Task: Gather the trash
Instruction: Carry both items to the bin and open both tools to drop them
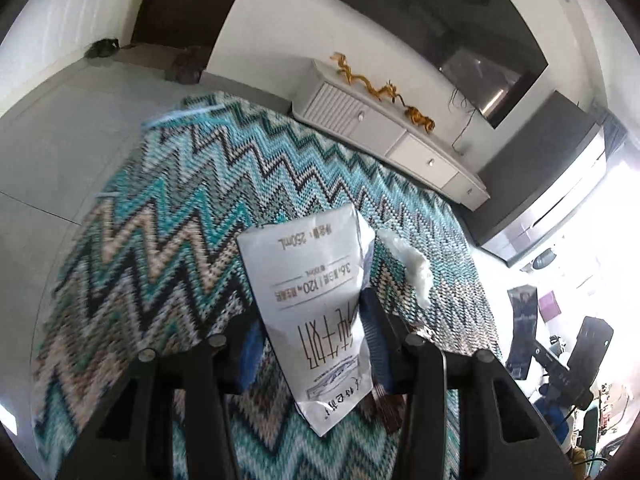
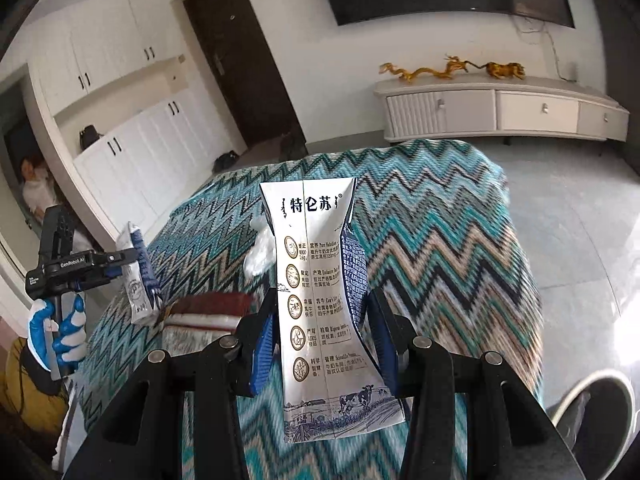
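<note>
My left gripper (image 1: pixel 316 320) is shut on a flattened white milk carton (image 1: pixel 312 304) and holds it above the zigzag-patterned cloth (image 1: pixel 160 232) on the table. The same gripper (image 2: pixel 132 264) and its carton (image 2: pixel 138 288) show at the left of the right wrist view, held by a blue-and-white gloved hand (image 2: pixel 64 332). My right gripper (image 2: pixel 320 328) is shut on a second flattened milk carton (image 2: pixel 320 308) with printed text and cows. A crumpled white tissue (image 1: pixel 412 264) lies on the cloth beyond the cartons; it also shows in the right wrist view (image 2: pixel 260 252).
A dark red and white wrapper (image 2: pixel 208 312) lies on the cloth between the grippers. A white TV cabinet (image 2: pixel 500 108) with gold dragon figures (image 2: pixel 452 68) stands by the far wall under a TV. A dark door (image 2: pixel 236 60) and white cupboards (image 2: pixel 132 136) are at the left. The floor is grey tile (image 2: pixel 580 220).
</note>
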Available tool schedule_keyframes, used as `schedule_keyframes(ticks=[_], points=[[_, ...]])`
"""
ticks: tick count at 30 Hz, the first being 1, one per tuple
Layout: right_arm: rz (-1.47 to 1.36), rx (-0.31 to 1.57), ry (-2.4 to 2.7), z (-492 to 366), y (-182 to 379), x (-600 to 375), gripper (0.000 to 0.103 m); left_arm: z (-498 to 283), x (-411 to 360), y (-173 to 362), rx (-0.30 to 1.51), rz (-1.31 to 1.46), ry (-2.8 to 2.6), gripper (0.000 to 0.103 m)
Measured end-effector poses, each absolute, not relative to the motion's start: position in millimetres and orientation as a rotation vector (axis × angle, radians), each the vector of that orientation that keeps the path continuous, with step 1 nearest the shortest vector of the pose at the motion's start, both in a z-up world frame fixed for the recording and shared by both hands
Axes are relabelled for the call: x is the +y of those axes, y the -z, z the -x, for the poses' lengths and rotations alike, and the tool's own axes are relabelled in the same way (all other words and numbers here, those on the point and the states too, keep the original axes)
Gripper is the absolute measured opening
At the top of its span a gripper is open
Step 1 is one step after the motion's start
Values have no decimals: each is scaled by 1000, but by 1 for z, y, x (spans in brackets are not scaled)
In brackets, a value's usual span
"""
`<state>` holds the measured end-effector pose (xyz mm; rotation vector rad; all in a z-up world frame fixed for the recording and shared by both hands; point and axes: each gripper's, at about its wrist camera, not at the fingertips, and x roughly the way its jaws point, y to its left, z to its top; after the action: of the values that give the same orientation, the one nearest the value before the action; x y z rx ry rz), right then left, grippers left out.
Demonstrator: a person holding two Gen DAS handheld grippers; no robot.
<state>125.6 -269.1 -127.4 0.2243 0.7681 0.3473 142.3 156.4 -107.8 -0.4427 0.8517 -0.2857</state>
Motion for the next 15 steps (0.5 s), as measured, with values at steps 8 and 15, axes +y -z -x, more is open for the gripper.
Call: schedule_keyframes(ticks=[8,15], points=[[-259,733,-301,-67,119,-301,43,-97,147,71,780,433,303,43],[-315,686,-238,-27,113,-338,43,-75,104,44,759,384,400,43]])
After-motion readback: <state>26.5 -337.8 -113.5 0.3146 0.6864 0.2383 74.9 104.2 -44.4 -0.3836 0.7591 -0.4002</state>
